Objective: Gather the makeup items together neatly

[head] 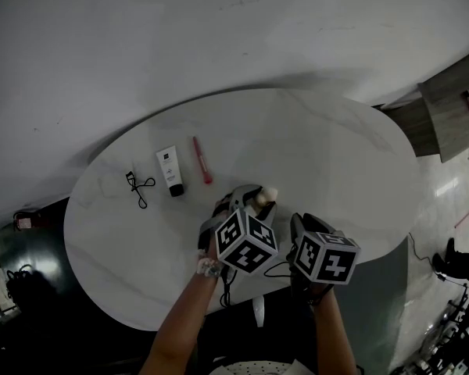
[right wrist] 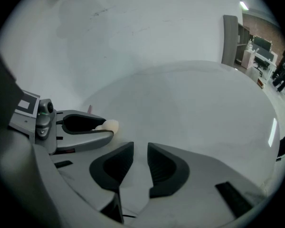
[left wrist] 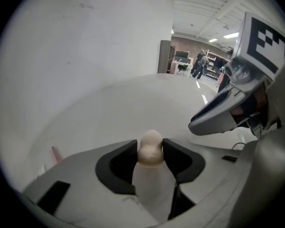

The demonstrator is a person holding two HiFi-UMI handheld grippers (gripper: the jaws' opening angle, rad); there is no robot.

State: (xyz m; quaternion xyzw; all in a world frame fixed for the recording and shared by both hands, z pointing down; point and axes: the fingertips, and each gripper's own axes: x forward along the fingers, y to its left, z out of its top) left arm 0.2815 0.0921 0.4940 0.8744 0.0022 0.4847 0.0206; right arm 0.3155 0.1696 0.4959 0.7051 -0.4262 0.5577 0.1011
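A beige makeup sponge [left wrist: 150, 148] sits between the pads of my left gripper [left wrist: 150, 145], which is shut on it just above the white round table [head: 328, 155]. In the head view the sponge [head: 269, 193] pokes out of that gripper near the table's middle. Left of it lie a pink lip pencil [head: 202, 160], a white tube with a black cap [head: 170, 171] and a black eyelash curler [head: 138, 187], side by side. My right gripper [right wrist: 140, 148] hovers close to the right of the left one, jaws slightly apart with nothing between them.
The table's front edge [head: 242, 307] runs just under my forearms. A grey wooden cabinet [head: 442, 108] stands off the table at the right. A black cable [head: 278, 270] hangs between the two grippers. People walk far off in the hall [left wrist: 199, 63].
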